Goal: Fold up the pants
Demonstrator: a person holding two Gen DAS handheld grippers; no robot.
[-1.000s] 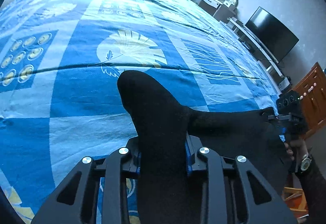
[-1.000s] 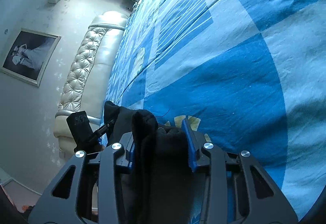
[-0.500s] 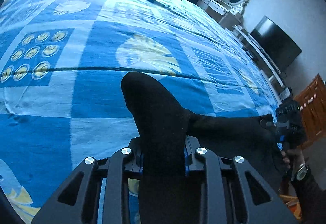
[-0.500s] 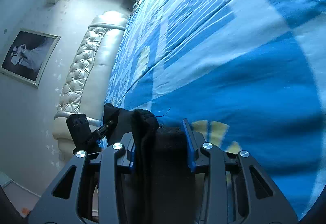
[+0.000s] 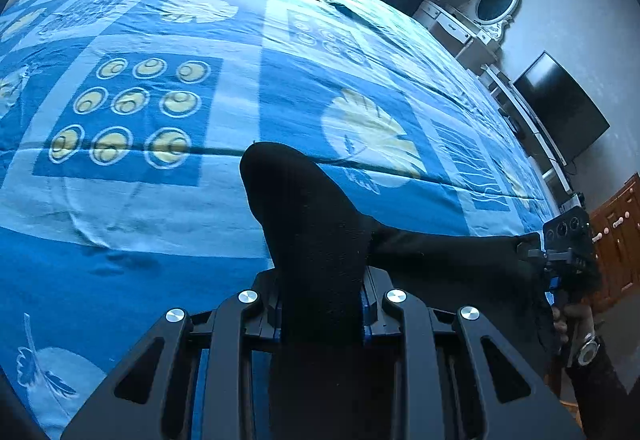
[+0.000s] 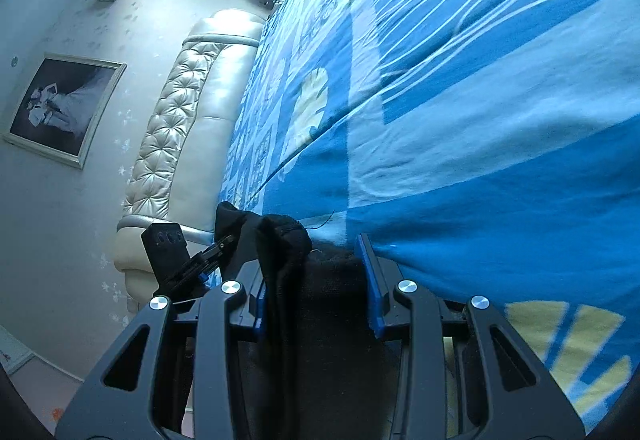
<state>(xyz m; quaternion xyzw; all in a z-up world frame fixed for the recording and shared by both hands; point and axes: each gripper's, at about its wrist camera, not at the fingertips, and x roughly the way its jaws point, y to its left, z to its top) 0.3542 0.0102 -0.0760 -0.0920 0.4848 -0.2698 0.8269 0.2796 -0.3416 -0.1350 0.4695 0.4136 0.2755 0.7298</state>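
Pants (image 5: 316, 240) hang pinched in our left gripper (image 5: 320, 304) and right gripper (image 6: 316, 296) above the bed (image 5: 160, 224) (no fold laid yet).

a blue patterned bedspread (image 5: 168, 200) spreads ahead of the fingers; a tufted cream headboard (image 6: 180, 128) and framed picture (image 6: 60, 108) lie to their left.

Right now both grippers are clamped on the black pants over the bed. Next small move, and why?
Probably carry both ends a little further across the bedspread together. The left gripper and right gripper each pinch bunched fabric of the pants, which run between them along the near edge, so there's little bed under them yet.
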